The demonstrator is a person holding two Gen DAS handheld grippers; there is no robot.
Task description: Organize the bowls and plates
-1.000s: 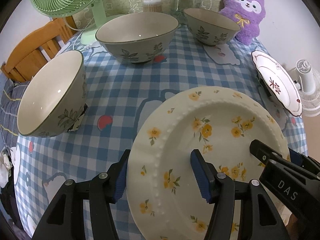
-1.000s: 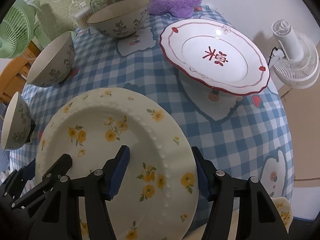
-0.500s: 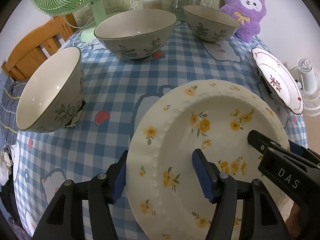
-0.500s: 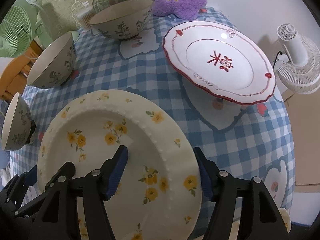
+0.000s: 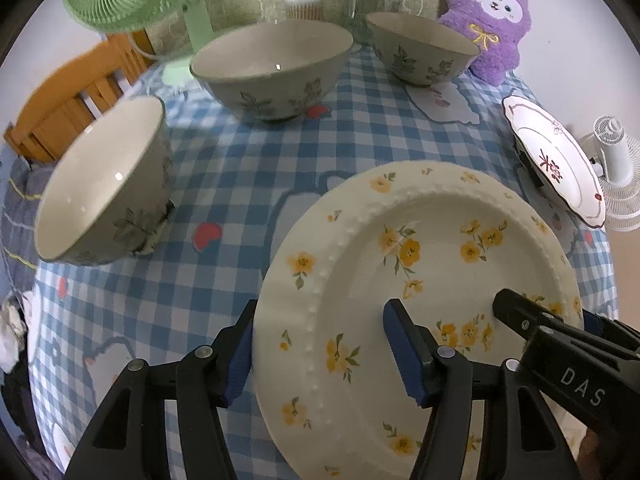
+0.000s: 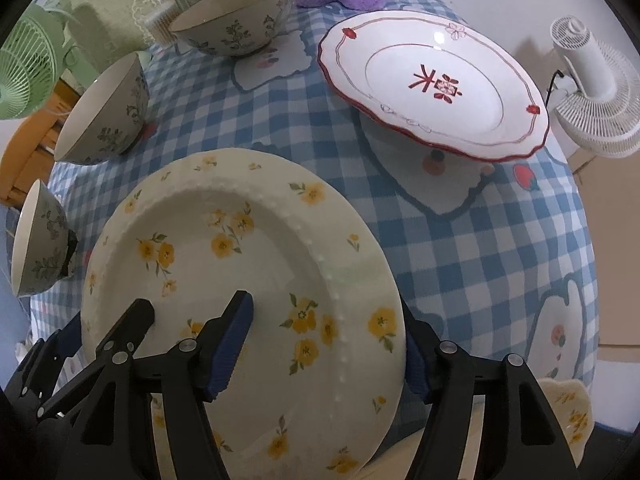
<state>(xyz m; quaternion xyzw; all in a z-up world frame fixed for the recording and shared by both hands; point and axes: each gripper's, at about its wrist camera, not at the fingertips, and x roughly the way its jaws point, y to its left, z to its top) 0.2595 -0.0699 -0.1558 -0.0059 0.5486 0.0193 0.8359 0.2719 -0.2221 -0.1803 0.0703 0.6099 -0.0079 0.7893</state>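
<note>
Cream china with yellow flowers: the floral plate (image 5: 440, 260) sits at the near edge of the checked surface (image 5: 240, 180), between both tools.

- Left gripper (image 5: 320, 308): fingers spread and astride the plate's left rim, one outside the edge and partly hidden by it, the other over the well. They have just been closing slightly with the rim between them.
- Right gripper (image 6: 324, 308): same arrangement on the plate's right rim, also just closing slightly on it.
- For either pair, I cannot tell whether the pads actually press on the china. The plate looks tilted, with its far rim casting a shadow on the cloth. It may be lifted, but this is unconfirmed.

State of the other ware:
- Red-rimmed plate (image 6: 432, 80) lies alone at the far right, well apart from the floral plate.
- Big leaf-pattern bowl (image 5: 272, 80), a smaller bowl (image 5: 420, 52) at the back and a third bowl (image 5: 104, 184) at the left each stand separately and upright. None is nested in another.
- Part of another floral dish (image 6: 568, 412) shows at the lower right corner, beyond the edge of the surface. Its role is unclear.

Judgement: the task is at an early stage and no stack exists yet. The step in hand seems to be the two-handed pickup of the floral plate. Still to do: pair the two plates, nest the three bowls, and group the stacks.
</note>
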